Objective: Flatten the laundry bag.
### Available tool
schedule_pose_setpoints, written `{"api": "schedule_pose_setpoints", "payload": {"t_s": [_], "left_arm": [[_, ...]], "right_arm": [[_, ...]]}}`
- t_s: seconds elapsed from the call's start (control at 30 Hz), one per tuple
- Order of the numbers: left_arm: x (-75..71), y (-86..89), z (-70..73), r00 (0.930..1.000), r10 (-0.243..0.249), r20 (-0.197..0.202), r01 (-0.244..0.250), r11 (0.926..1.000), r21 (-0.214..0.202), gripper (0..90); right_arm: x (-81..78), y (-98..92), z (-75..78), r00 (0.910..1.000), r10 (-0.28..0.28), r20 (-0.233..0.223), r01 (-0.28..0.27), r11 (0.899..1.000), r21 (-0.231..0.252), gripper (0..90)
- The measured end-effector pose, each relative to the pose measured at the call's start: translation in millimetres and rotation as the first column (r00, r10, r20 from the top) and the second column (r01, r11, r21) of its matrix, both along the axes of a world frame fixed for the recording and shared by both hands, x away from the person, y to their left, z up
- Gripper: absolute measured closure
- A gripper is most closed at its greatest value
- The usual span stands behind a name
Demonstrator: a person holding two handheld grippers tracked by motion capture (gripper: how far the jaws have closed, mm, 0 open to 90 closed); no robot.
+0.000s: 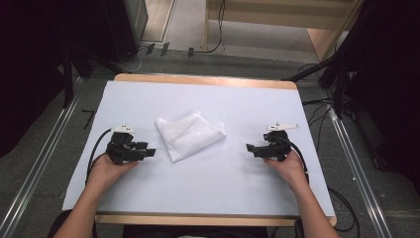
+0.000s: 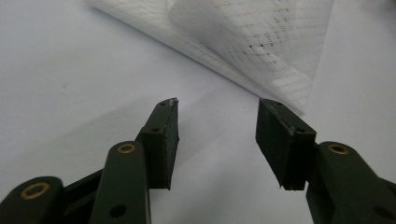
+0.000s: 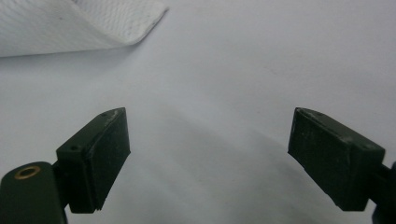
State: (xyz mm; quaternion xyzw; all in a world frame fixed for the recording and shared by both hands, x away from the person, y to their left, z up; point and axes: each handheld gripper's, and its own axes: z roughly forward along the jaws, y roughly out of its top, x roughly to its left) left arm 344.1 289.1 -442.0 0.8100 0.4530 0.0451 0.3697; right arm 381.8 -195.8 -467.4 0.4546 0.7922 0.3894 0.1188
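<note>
A folded white cloth (image 1: pixel 189 134) lies flat in the middle of the white table cover (image 1: pixel 208 198). My left gripper (image 1: pixel 148 151) rests on the table just left of the cloth, pointing at it, jaws open and empty. In the left gripper view the cloth (image 2: pixel 243 42) lies just beyond the left gripper (image 2: pixel 218 108), its corner close to one fingertip. My right gripper (image 1: pixel 250 148) sits to the right of the cloth, a short gap away, open and empty. In the right gripper view the cloth's corner (image 3: pixel 79 23) shows at the upper left, well beyond the right gripper (image 3: pixel 210 116).
The wooden table edge (image 1: pixel 208 79) runs along the far side, with cables (image 1: pixel 322 106) and dark stands on the floor beyond. Bare white cover stretches in front of and behind the cloth. A person's forearms come in from the bottom.
</note>
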Motion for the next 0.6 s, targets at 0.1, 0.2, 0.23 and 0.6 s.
{"api": "schedule_pose_setpoints", "payload": {"t_s": [0.1,0.2,0.23,0.6], "left_arm": [[1.3,-0.3,0.6,1.0000,0.002,-0.001,-0.002,1.0000,0.008,52.9],[3.1,-1.1,1.8,0.9998,0.000,-0.018,-0.001,1.0000,-0.004,56.8],[3.9,-2.1,1.4,0.9998,-0.006,-0.016,0.006,0.9999,0.014,56.8],[8.2,-2.1,1.7,0.9987,-0.031,-0.041,0.030,0.9994,-0.018,60.9]], "right_arm": [[-0.8,2.0,0.5,1.0000,0.009,-0.005,-0.009,1.000,-0.009,13.1],[-2.0,4.9,1.6,0.9995,0.032,-0.007,-0.032,0.999,-0.015,13.6],[-3.3,7.4,2.5,0.9994,0.034,-0.006,-0.034,0.999,-0.018,15.6],[-9.7,14.2,4.9,0.9977,0.067,-0.001,-0.067,0.997,-0.035,29.7]]}}
